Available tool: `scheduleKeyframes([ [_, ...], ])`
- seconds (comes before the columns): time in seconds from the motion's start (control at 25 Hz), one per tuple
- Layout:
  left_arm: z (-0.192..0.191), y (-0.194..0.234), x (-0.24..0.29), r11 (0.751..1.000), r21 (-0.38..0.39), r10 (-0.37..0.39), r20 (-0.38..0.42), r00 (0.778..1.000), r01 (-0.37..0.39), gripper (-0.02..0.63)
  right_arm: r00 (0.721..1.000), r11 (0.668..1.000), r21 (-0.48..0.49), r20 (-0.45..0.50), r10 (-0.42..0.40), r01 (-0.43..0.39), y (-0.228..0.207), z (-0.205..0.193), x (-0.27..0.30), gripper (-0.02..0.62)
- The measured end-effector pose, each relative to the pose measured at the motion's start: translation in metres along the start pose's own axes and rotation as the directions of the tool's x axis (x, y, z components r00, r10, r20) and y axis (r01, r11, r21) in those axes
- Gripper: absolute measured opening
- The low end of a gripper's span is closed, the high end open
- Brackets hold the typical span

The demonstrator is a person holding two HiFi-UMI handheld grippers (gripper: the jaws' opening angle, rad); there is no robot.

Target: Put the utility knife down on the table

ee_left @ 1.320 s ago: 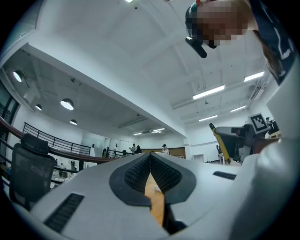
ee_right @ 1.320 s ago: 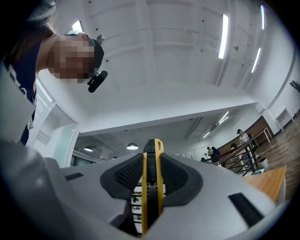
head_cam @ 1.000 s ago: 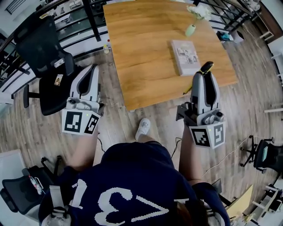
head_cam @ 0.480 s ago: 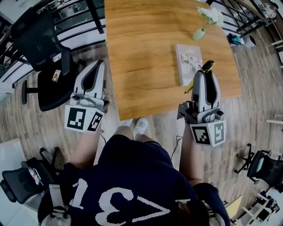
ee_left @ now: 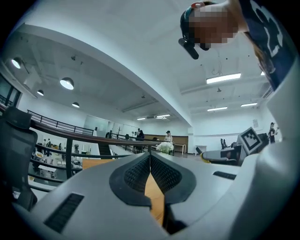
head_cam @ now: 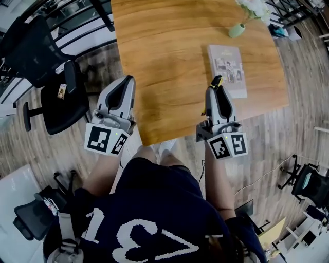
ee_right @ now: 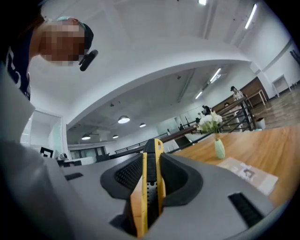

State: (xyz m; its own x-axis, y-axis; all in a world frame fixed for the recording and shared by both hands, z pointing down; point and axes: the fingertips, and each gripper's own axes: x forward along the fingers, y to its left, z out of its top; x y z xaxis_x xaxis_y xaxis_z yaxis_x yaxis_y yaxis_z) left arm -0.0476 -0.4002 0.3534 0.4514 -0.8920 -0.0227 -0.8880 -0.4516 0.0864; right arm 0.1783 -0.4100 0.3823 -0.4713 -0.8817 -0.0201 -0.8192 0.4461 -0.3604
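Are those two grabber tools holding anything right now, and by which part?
The right gripper clamps a yellow-and-black utility knife by its flat sides; the left gripper holds nothing.

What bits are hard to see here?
- utility knife: its lower end is sunk inside the right tool in the right gripper view; the head view shows only its tip.
- booklet: print too small to read, head view.
- flowers: cut off by the top edge, head view.

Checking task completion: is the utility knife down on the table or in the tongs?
In the tongs: the right tongs are shut on the utility knife, held over the table.
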Motion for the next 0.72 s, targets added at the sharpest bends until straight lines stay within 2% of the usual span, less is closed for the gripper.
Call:
scheduleKeyframes([
  [0.16, -0.021, 0.006, 0.003, 1.000, -0.014, -0.006, -0.047, 0.999, 0.006, 0.015, 0.987, 0.997, 0.030, -0.150, -0.063, 0.068, -0.028, -0.079, 0.010, 0.129],
  [0.32, -0.033, 0.013, -0.002, 1.000, -0.018, 0.000, -0.078, 0.997, -0.001, 0.015, 0.946, 0.992, -0.001, -0.299, -0.122, 0.127, -0.055, -0.155, 0.011, 0.129],
  [0.48, -0.040, 0.019, -0.009, 1.000, -0.018, 0.018, -0.098, 0.995, -0.019, 0.015, 0.877, 0.976, -0.097, -0.430, -0.216, 0.193, -0.077, -0.207, 0.007, 0.129],
  [0.64, -0.043, 0.021, -0.016, 1.000, -0.016, 0.025, -0.105, 0.994, -0.027, 0.015, 0.802, 0.951, -0.184, -0.512, -0.309, 0.248, -0.092, -0.234, 0.003, 0.133],
  [0.72, -0.043, 0.021, -0.017, 0.999, -0.016, 0.026, -0.105, 0.994, -0.028, 0.015, 0.776, 0.944, -0.215, -0.539, -0.327, 0.248, -0.095, -0.241, 0.005, 0.124],
])
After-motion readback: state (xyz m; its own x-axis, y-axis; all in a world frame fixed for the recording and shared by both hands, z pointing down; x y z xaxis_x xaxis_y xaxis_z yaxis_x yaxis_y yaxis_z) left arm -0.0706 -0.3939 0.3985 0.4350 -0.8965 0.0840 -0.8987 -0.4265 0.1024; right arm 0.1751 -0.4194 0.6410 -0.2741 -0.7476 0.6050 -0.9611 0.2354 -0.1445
